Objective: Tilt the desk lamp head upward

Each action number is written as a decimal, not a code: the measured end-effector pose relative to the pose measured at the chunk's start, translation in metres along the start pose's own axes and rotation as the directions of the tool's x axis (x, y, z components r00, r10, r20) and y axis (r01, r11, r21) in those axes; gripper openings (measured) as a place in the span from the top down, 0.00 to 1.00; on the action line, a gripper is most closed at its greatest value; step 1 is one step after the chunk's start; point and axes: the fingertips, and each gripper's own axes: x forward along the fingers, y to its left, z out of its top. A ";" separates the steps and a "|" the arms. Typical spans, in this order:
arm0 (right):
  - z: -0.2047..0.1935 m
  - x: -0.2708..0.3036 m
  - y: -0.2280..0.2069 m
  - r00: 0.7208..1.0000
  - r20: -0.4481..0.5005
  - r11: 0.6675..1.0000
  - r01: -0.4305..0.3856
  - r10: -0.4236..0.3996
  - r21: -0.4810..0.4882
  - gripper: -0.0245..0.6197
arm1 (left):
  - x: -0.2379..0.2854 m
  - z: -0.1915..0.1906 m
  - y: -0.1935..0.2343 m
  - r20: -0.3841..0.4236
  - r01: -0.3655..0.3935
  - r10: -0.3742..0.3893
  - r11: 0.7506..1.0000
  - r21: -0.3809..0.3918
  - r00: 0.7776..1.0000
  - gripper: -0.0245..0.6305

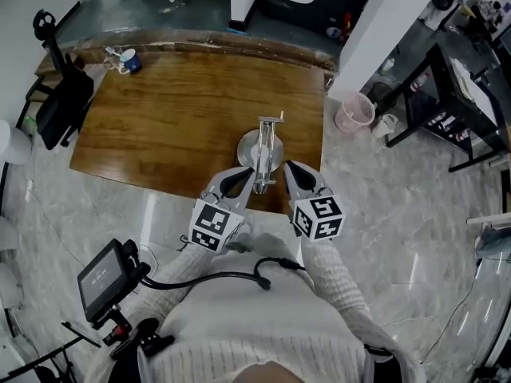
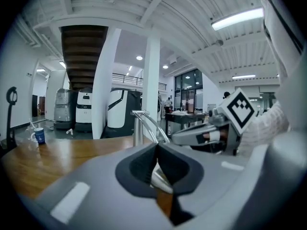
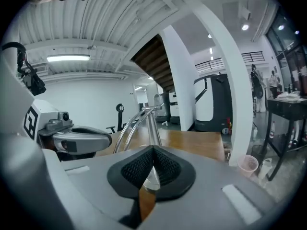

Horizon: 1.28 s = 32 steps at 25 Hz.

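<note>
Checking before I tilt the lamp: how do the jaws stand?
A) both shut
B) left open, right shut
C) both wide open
A: the left gripper and the right gripper each show their pads pressed together, close to the desk lamp.

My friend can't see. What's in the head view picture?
Seen from above, a silver desk lamp stands near the front edge of a wooden table. A person's left tool and right tool, both shut, flank it. A cup sits at the far left corner.
</note>
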 end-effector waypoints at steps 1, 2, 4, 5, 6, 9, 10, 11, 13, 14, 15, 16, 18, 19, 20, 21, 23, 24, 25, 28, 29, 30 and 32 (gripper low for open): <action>-0.002 0.007 -0.002 1.000 -0.013 1.000 -0.016 0.016 -0.005 0.96 | 0.002 0.001 0.002 0.004 0.012 -0.012 1.000 0.012 1.000 0.95; -0.005 0.013 -0.004 0.999 -0.022 0.999 -0.032 0.032 -0.008 0.96 | 0.005 0.002 0.003 0.009 0.022 -0.022 0.999 0.029 1.000 0.95; -0.007 0.027 -0.007 0.997 -0.026 0.997 -0.074 0.074 0.005 0.96 | 0.009 0.002 0.009 0.017 0.044 -0.045 0.996 0.077 0.999 0.95; -0.006 0.034 -0.008 0.994 -0.023 0.994 -0.104 0.105 0.017 0.94 | 0.012 0.001 0.012 0.015 0.057 -0.059 0.992 0.112 0.998 0.95; -0.005 0.042 -0.009 0.990 -0.021 0.990 -0.140 0.140 0.029 0.84 | 0.016 0.000 0.016 0.009 0.071 -0.073 0.985 0.155 0.997 0.95; -0.007 0.071 -0.016 0.971 -0.027 0.971 -0.236 0.237 0.038 0.74 | 0.034 -0.009 0.031 -0.020 0.103 -0.102 0.941 0.321 0.995 0.95; -0.007 0.081 -0.018 0.964 -0.031 0.964 -0.263 0.264 0.034 0.74 | 0.039 -0.011 0.035 -0.027 0.114 -0.113 0.916 0.384 0.993 0.95; -0.007 0.088 -0.019 0.956 -0.034 0.956 -0.290 0.291 0.033 0.72 | 0.042 -0.011 0.038 -0.035 0.128 -0.126 0.885 0.448 0.991 0.94; -0.003 0.097 -0.014 0.937 -0.035 0.937 -0.346 0.347 0.042 0.68 | 0.046 -0.011 0.036 -0.059 0.164 -0.160 0.802 0.574 0.985 0.80; -0.002 0.099 -0.011 0.927 -0.037 0.927 -0.373 0.374 0.045 0.65 | 0.046 -0.010 0.034 -0.068 0.181 -0.178 0.756 0.629 0.982 0.73; -0.001 0.100 -0.007 0.916 -0.041 0.916 -0.398 0.400 0.044 0.62 | 0.045 -0.007 0.031 -0.072 0.192 -0.195 0.712 0.675 0.978 0.68; 0.000 0.102 -0.003 0.905 -0.047 0.906 -0.421 0.422 0.039 0.62 | 0.044 -0.003 0.028 -0.072 0.197 -0.210 0.672 0.714 0.975 0.65; 0.004 0.105 0.003 0.886 -0.042 0.887 -0.460 0.461 0.032 0.60 | 0.043 0.004 0.022 -0.074 0.206 -0.239 0.589 0.782 0.968 0.58; 0.007 0.106 0.005 0.879 -0.024 0.879 -0.476 0.477 0.036 0.61 | 0.042 0.005 0.018 -0.082 0.209 -0.252 0.536 0.818 0.964 0.55; 0.011 0.107 0.006 0.873 0.000 0.872 -0.487 0.488 0.042 0.62 | 0.042 0.005 0.015 -0.090 0.210 -0.262 0.476 0.854 0.961 0.52; 0.014 0.108 0.006 0.869 0.024 0.867 -0.496 0.495 0.045 0.64 | 0.043 0.006 0.012 -0.096 0.207 -0.273 0.415 0.886 0.957 0.51; 0.017 0.109 0.006 0.861 0.048 0.860 -0.508 0.506 0.039 0.67 | 0.043 0.007 0.004 -0.099 0.195 -0.297 0.313 0.930 0.950 0.49; 0.017 0.108 0.006 0.857 0.051 0.857 -0.514 0.512 0.036 0.67 | 0.043 0.009 0.000 -0.097 0.187 -0.311 0.275 0.943 0.946 0.49; 0.017 0.106 0.007 0.855 0.052 0.855 -0.518 0.516 0.035 0.67 | 0.043 0.010 -0.005 -0.090 0.174 -0.323 0.242 0.954 0.942 0.48; 0.017 0.104 0.012 0.853 0.051 0.853 -0.521 0.519 0.041 0.68 | 0.040 0.014 -0.015 -0.061 0.112 -0.351 0.129 0.985 0.934 0.45; 0.017 0.104 0.013 0.854 0.051 0.853 -0.520 0.518 0.044 0.68 | 0.038 0.014 -0.017 -0.059 0.095 -0.361 0.084 0.992 0.931 0.45; 0.017 0.103 0.014 0.854 0.052 0.853 -0.520 0.518 0.049 0.67 | 0.037 0.011 -0.021 -0.064 0.084 -0.373 0.037 0.996 0.925 0.45; 0.016 0.101 0.015 0.854 0.054 0.852 -0.521 0.518 0.058 0.67 | 0.037 0.002 -0.031 -0.097 0.079 -0.402 -0.061 0.995 0.911 0.45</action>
